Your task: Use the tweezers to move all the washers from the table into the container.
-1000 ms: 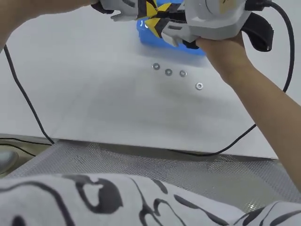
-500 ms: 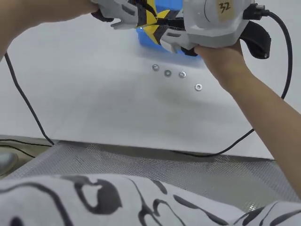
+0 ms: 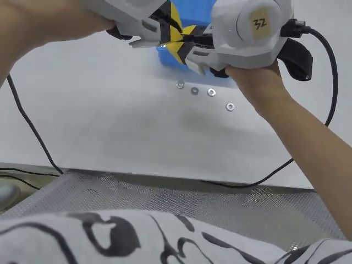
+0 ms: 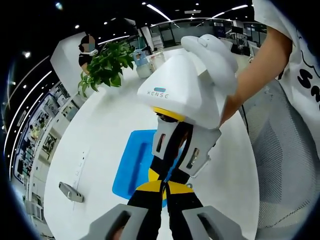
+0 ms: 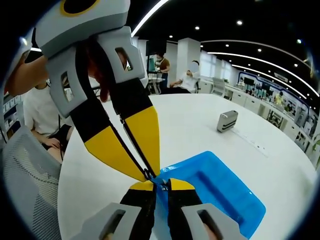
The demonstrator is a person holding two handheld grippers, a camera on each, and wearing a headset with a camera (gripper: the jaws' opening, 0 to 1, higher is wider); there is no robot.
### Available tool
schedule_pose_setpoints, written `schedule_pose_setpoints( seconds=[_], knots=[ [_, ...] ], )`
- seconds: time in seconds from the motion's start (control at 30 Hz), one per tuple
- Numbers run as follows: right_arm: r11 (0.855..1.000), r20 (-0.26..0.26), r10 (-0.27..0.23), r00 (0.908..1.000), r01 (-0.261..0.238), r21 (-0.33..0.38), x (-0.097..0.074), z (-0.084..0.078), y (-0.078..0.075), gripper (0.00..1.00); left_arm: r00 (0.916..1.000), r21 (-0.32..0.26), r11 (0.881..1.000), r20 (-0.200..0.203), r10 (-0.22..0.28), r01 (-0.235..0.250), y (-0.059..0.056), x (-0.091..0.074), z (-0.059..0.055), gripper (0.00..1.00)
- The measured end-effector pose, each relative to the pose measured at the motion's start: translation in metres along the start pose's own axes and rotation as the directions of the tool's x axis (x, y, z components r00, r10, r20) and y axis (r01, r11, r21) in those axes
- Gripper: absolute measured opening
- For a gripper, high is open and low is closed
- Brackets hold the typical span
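Observation:
My two grippers are held up tip to tip above the white table (image 3: 110,126). My left gripper (image 3: 174,39) comes from the left and my right gripper (image 3: 185,44), marked 32, from the right. In the right gripper view thin dark tweezers (image 5: 131,141) run between the left gripper's yellow jaws down to my right gripper (image 5: 157,186). Both pairs of jaws look shut at the tweezers' end. Several washers (image 3: 194,91) lie in a row on the table below. The blue container (image 3: 193,10) sits behind the grippers, and appears again as the container (image 4: 131,167) (image 5: 220,192).
Black cables (image 3: 26,118) (image 3: 300,154) trail over the table's left and right sides. A metal mesh surface (image 3: 165,198) lies along the table's near edge. A small grey device (image 5: 227,120) sits farther out on the table. People sit at the far end.
Both grippers stay tip to tip and have risen slightly nearer the head camera. The washers and container have not moved.

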State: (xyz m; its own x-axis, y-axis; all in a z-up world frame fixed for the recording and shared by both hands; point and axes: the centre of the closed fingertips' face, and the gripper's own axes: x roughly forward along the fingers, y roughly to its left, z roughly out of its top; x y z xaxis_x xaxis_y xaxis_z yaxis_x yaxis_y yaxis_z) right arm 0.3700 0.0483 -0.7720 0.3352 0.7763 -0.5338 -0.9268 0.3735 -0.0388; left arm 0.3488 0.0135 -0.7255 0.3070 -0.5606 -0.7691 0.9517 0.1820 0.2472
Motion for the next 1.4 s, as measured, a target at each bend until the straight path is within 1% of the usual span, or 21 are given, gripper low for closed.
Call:
schedule_pose_setpoints(
  seconds=[0.13,0.2,0.27,0.33,0.37,0.47,0.57,0.6,0.7,0.73,0.83,0.97,1.23,1.4],
  knots=[
    [1.0,-0.001,-0.003,1.0,0.003,-0.002,-0.001,0.001,0.003,0.04,1.0,0.001,1.0,-0.003,0.003,-0.003,-0.001,0.0,0.0,0.0],
    [1.0,-0.001,-0.008,1.0,0.008,0.003,0.0,0.001,0.002,0.05,0.9999,0.007,1.0,-0.009,0.012,-0.012,0.0,-0.001,-0.001,0.0],
    [1.0,-0.004,-0.005,1.0,0.005,0.009,0.0,0.001,0.003,0.05,0.9998,0.001,1.0,-0.014,0.017,-0.017,0.001,-0.001,-0.001,0.0],
    [1.0,-0.005,0.001,1.0,-0.001,0.015,0.0,0.002,0.003,0.06,0.9994,0.009,1.0,-0.016,0.029,-0.029,0.002,-0.003,-0.002,0.0],
    [1.0,-0.005,0.002,1.0,-0.002,0.015,0.0,0.003,0.004,0.06,0.9993,0.012,0.999,-0.014,0.035,-0.035,0.003,-0.004,-0.001,0.0],
    [1.0,0.002,-0.012,0.9999,0.012,-0.013,-0.004,0.007,0.003,0.06,0.9992,-0.008,0.999,0.003,0.041,-0.041,0.005,-0.009,0.002,0.0],
    [1.0,0.008,-0.01,0.9999,0.01,-0.01,-0.008,0.011,0.004,0.06,0.9988,-0.011,0.999,0.009,0.049,-0.049,0.005,-0.015,0.004,0.0],
    [1.0,0.011,-0.011,0.9999,0.011,-0.013,-0.01,0.013,0.005,0.06,0.9985,-0.012,0.999,0.015,0.053,-0.053,0.005,-0.017,0.006,0.0],
    [1.0,0.024,-0.02,0.9995,0.02,-0.021,-0.011,0.016,0.006,0.06,0.9973,-0.017,0.998,0.029,0.068,-0.068,0.003,-0.022,0.011,0.0],
    [1.0,0.025,-0.02,0.9995,0.02,-0.022,-0.014,0.017,0.009,0.06,0.9971,-0.016,0.997,0.03,0.07,-0.069,0.001,-0.023,0.012,0.0],
    [0.999,0.029,-0.031,0.9991,0.031,-0.026,-0.02,0.021,0.011,0.06,0.9964,-0.014,0.997,0.038,0.075,-0.075,-0.001,-0.027,0.015,0.0],
    [0.999,0.05,-0.041,0.9979,0.042,-0.021,-0.031,0.029,0.013,0.06,0.9941,-0.008,0.996,0.056,0.093,-0.093,-0.003,-0.037,0.024,0.0],
    [0.998,0.064,-0.053,0.9965,0.055,-0.026,-0.049,0.035,0.018,0.06,0.9912,-0.014,0.995,0.089,0.098,-0.097,-0.012,-0.046,0.036,0.0],
    [0.999,0.075,-0.052,0.9959,0.053,-0.011,-0.056,0.037,0.02,0.06,0.9898,-0.02,0.995,0.101,0.1,-0.099,-0.013,-0.049,0.041,0.0]
  ],
)
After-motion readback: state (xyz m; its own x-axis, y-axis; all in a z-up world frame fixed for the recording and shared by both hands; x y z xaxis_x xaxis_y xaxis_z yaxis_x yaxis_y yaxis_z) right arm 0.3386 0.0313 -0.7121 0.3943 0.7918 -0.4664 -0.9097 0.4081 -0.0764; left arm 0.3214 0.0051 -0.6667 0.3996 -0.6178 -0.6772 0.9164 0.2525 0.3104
